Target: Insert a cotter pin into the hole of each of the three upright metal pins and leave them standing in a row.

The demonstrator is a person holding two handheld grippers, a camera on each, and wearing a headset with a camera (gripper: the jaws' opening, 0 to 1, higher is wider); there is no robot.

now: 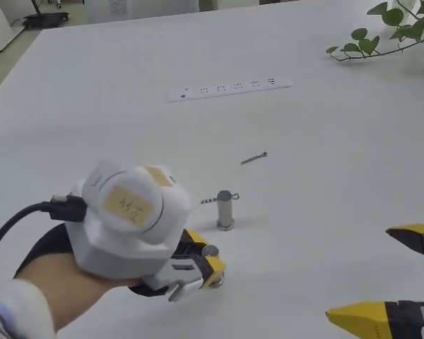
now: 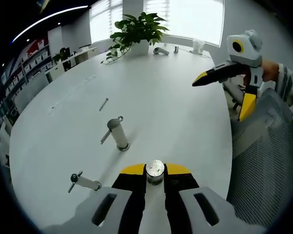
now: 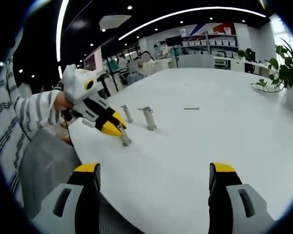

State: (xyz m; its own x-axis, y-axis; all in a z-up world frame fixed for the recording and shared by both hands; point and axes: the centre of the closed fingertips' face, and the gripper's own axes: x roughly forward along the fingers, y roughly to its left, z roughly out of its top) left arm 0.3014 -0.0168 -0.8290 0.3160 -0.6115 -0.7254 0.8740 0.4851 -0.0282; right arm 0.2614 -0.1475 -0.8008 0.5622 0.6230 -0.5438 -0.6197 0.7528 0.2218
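Observation:
My left gripper (image 1: 210,264) (image 2: 155,176) is shut on a short upright metal pin (image 2: 155,170) (image 3: 124,138) that stands on the white table. Just beyond it, another metal pin (image 1: 225,210) (image 2: 118,134) stands upright with a cotter pin through its top hole. A third metal pin (image 2: 85,182) (image 3: 127,113), also with a cotter pin through it, stands to the left of my left gripper. One loose cotter pin (image 1: 254,158) (image 2: 103,104) lies farther out on the table. My right gripper (image 1: 403,272) (image 3: 154,178) hangs open off to the right, holding nothing.
A white power strip (image 1: 228,90) lies across the far middle of the white table (image 1: 325,176). A leafy plant (image 1: 392,28) (image 2: 136,29) stands at the far right corner. A black cable (image 1: 14,222) trails from my left gripper.

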